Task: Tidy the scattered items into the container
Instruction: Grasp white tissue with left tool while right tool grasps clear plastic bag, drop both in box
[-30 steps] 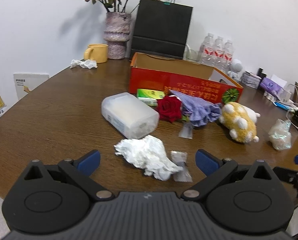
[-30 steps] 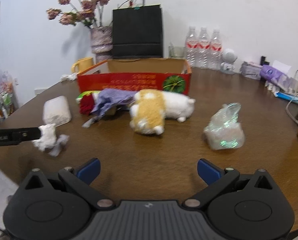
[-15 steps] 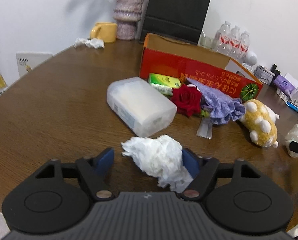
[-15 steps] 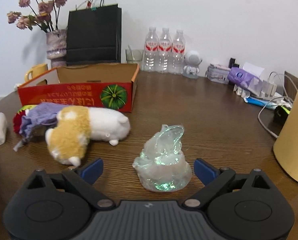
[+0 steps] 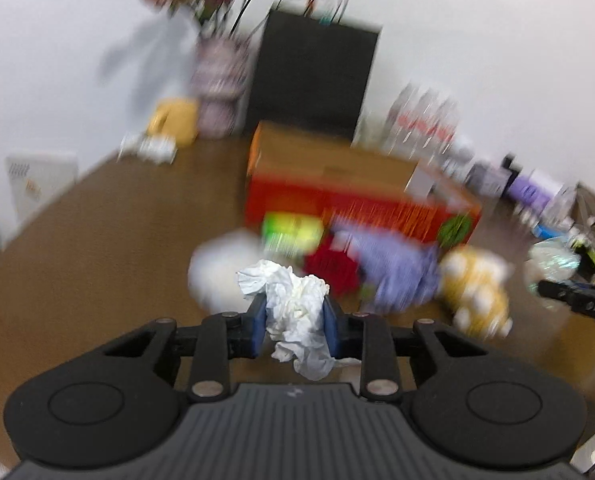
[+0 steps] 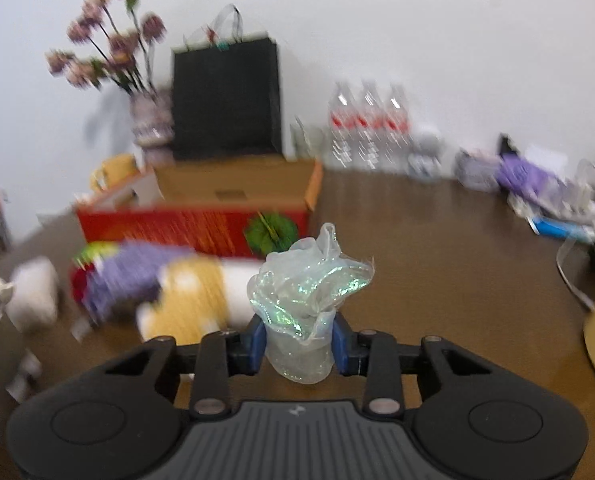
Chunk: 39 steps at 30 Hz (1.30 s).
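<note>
My left gripper (image 5: 295,326) is shut on a crumpled white tissue (image 5: 293,308) and holds it above the table. My right gripper (image 6: 297,342) is shut on a shiny clear plastic wrapper (image 6: 307,300), also lifted. The open red cardboard box (image 5: 361,200) stands ahead; it also shows in the right wrist view (image 6: 193,226). In front of it lie a white plastic tub (image 5: 221,268), a green packet (image 5: 293,232), a red rose (image 5: 331,266), a purple cloth (image 5: 397,264) and a yellow-white plush toy (image 5: 477,284). Both views are blurred by motion.
A black paper bag (image 5: 313,76), a vase of dried flowers (image 5: 217,88), a yellow mug (image 5: 175,120) and water bottles (image 5: 425,120) stand at the back. Cables and small items (image 6: 557,204) lie at the right. A small wrapper (image 6: 25,376) lies at the left.
Both grippers have closed, the left on the tissue and the right on the plastic wrapper, and both have lifted off the table. Both cameras are moving fast.
</note>
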### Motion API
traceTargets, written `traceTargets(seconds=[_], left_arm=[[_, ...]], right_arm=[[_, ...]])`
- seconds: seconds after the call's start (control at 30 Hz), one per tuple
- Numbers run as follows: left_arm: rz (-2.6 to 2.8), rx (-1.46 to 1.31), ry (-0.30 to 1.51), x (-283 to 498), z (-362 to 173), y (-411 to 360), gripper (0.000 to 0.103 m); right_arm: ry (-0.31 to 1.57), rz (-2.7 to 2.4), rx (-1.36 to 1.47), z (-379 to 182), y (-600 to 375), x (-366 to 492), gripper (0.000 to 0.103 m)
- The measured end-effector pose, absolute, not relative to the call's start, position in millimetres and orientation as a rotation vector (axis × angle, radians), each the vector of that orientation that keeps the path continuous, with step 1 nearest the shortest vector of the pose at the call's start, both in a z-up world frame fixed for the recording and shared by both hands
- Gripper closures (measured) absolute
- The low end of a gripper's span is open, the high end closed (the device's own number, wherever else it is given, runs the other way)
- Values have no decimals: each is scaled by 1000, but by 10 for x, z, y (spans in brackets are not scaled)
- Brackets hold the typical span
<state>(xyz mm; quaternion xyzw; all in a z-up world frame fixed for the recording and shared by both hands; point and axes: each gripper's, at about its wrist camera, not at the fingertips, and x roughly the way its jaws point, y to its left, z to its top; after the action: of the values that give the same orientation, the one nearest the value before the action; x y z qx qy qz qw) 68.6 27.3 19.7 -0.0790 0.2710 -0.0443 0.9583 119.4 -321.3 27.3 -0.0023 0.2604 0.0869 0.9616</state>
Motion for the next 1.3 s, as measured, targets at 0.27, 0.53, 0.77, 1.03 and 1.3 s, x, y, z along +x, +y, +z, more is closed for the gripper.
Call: traceTargets(seconds=[0.27,0.53,0.77,1.03,1.3], left_arm=[[-180,-65,468,2204,995,-74,71],[-29,-94,816,4146,268,-268,71],[-29,-121,871,4386,31,-191,30],[-83,-119,642,3541,605,-88,0],[-118,-57,489,1827,608,85,0]], right_arm=[[522,305,-18,880,-2776,2547,68],[804,253,-50,426,-2346,4297,68],[853,249,-41,209,-2345,4456,27],[688,313,-51,742,-2443,3656,0],[546,321,-69,834,-2646,1959,0]])
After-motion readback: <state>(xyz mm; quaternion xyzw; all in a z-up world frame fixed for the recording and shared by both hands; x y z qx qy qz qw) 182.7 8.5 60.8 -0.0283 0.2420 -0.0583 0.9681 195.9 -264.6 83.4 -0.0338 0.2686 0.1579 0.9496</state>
